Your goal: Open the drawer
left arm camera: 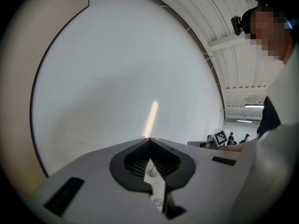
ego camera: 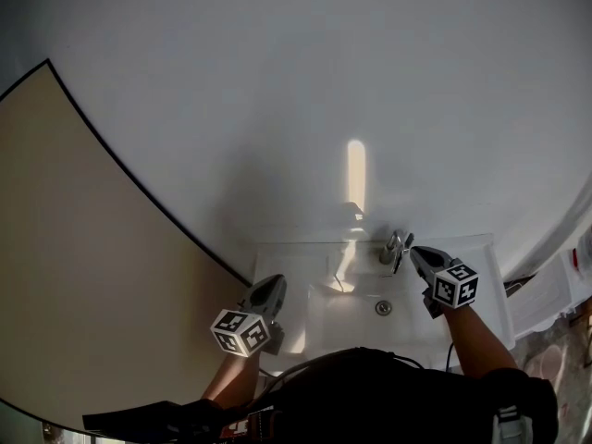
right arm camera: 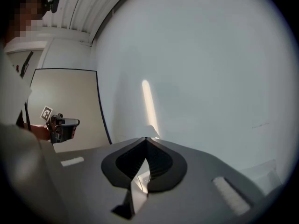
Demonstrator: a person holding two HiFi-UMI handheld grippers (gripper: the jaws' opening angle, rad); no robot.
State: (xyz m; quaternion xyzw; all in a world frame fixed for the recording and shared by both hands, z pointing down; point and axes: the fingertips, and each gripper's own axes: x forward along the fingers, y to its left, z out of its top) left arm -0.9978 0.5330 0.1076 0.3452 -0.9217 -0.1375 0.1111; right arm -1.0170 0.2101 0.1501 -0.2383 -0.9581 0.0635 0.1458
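Left claw (left arm camera: pixel 149 140) and right claw (right arm camera: pixel 146 139) both closed, empty (facing a white wall (ego camera: pixel 324 81))

Whites, beige and grey about the sink
We see a white sink (ego camera: pixel 462 314) with a silvery tap (ego camera: pixel 393 246). Above it is a pale grey-white wall (ego camera: pixel 324 81), and left of it a beige panel (ego camera: pixel 74 248) edged in black. The grey left gripper (ego camera: pixel 275 283) and right gripper (ego camera: pixel 414 251) carry black-and-white checked cubes.
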